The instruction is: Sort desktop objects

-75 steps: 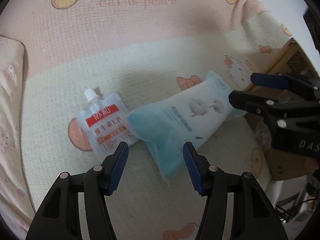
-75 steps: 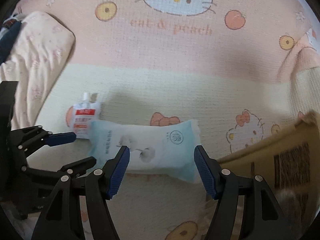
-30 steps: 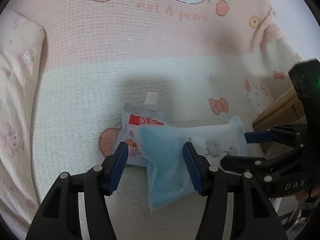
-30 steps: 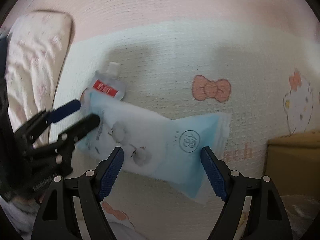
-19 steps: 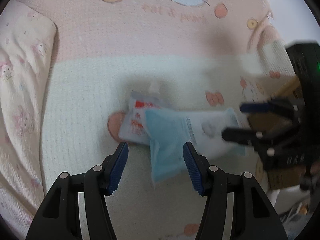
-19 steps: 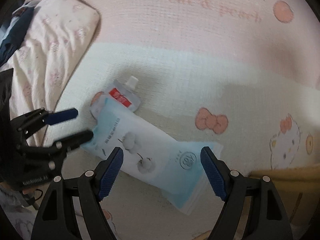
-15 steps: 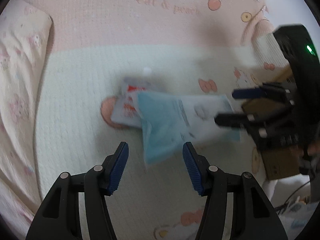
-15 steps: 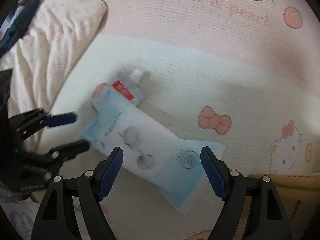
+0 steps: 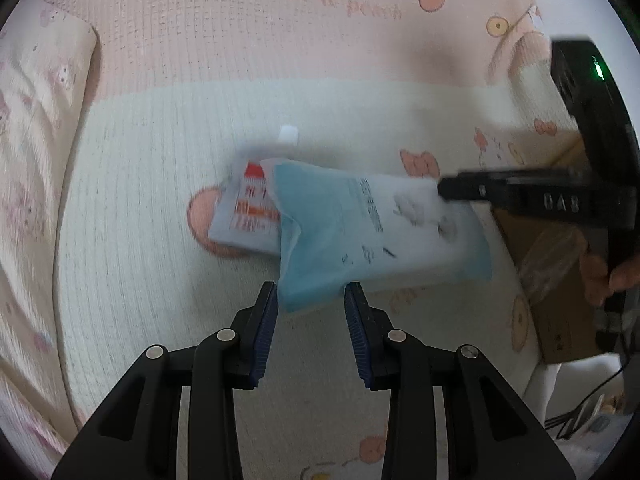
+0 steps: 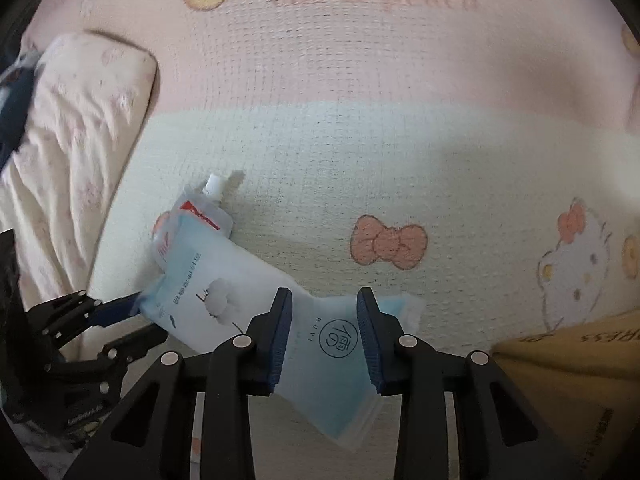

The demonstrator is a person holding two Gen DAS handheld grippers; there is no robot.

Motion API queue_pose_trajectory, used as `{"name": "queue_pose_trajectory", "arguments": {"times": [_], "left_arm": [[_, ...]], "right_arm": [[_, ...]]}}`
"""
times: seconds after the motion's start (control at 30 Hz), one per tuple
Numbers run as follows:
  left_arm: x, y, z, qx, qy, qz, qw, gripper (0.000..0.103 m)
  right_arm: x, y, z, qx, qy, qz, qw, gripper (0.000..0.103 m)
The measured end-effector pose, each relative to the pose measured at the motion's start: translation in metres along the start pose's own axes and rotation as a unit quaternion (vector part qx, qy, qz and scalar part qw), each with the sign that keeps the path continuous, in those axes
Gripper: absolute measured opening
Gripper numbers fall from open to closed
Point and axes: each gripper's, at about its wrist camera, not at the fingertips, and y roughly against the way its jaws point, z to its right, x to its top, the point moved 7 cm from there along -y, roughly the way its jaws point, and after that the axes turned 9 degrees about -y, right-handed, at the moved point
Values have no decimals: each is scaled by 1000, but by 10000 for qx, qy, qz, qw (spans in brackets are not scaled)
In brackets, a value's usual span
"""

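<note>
A soft blue tissue pack [image 9: 360, 236] lies in the middle of the left wrist view, on a pink and cream blanket [image 9: 160, 140] with cat pictures. One end of the pack lies over a small white pouch [image 9: 248, 216] with a red label and a little white spout. The pouch peeks out at the pack's upper left.

The left claw [image 9: 310, 332] sits at the bottom middle of its view. Its two blue fingers are a little way apart, one on each side of the pack's near corner. They look close to the pack, but I cannot tell if they squeeze it yet.

In the right wrist view, the right claw [image 10: 324, 336] is at the bottom middle. Its fingers are also a little way apart, with the other end of the pack [image 10: 280, 312] running between them. I cannot tell if they pinch it or only sit around it.

A brown cardboard box [image 10: 580, 380] shows at the lower right of the right wrist view. It may be where things go, but that is only my guess.

The sorting looks like it is near the start. The pack and the pouch both lie on the blanket, one on top of the other. What seems left is to get hold of the pack, put it in its place, and then deal with the pouch.
</note>
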Motion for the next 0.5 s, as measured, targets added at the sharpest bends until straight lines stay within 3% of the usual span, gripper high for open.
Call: {"name": "queue_pose_trajectory", "arguments": {"times": [0.13,0.2,0.23,0.27,0.33,0.5], "left_arm": [[10,6,-5,-5,-19,12,10000,38],[13,10,-9,-8,-3,25,10000,42],[14,12,-11,-38,22,33,10000,44],[16,14,-13,-107,70,50,9999,49],[19,16,-17,-242,205,95,9995,53],[29,6,-21,-415,384,-23,9984,56]], "right_arm": [[-4,10,11,-128,-184,2,9997,32],[-8,16,11,-1,-264,48,9996,47],[-11,21,11,107,-304,100,9994,65],[-16,24,9,181,-324,169,9992,71],[-23,29,6,331,-374,305,9983,71],[-41,14,8,367,-782,-29,9963,71]]}}
